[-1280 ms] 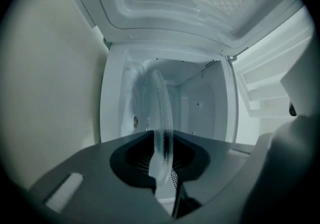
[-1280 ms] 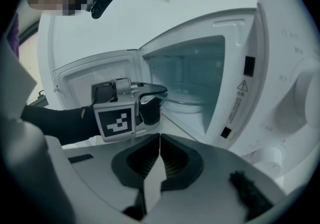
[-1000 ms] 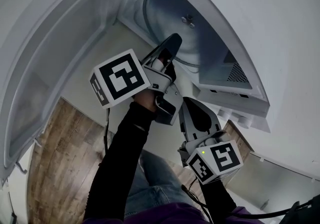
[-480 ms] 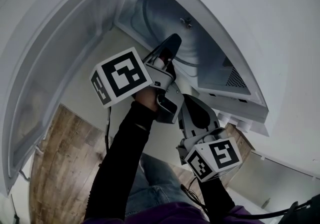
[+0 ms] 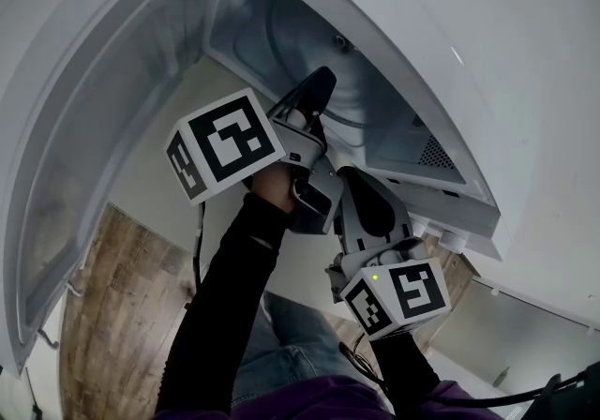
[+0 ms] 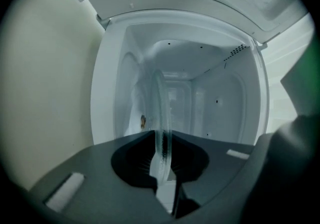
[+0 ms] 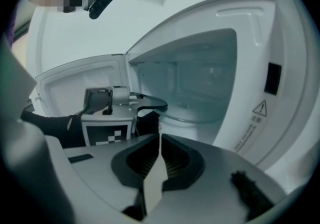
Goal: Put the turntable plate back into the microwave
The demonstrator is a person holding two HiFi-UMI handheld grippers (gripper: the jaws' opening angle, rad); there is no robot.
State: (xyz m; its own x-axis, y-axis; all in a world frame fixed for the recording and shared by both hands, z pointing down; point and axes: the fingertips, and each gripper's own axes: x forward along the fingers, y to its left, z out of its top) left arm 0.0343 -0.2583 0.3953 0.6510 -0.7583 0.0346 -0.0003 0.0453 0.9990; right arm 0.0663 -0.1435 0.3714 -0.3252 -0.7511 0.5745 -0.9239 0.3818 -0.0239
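Now the person is doing the insertion step: the left gripper (image 6: 162,140) is gripping the plate (image 6: 161,113) by its near rim, and its jaws have just been closing more tightly on the glass. The plate is showing edge-on between the pads and is reaching into the cavity of the microwave (image 6: 225,103). From the right gripper view it is looking about level inside the opening, but whether it is already resting on the floor I cannot tell. The door (image 5: 94,127) is standing wide open at the left.

The right gripper (image 7: 159,140) is staying out of the work. Its jaws are pressed together with nothing between them, and it is hanging just below and in front of the opening, near the left gripper.

I am judging that the task is near its end. The next move is probably asking for a slow push further in, then lowering the plate until it is sitting centred on the cavity floor. Only then should the left jaws be opening and drawing straight back.
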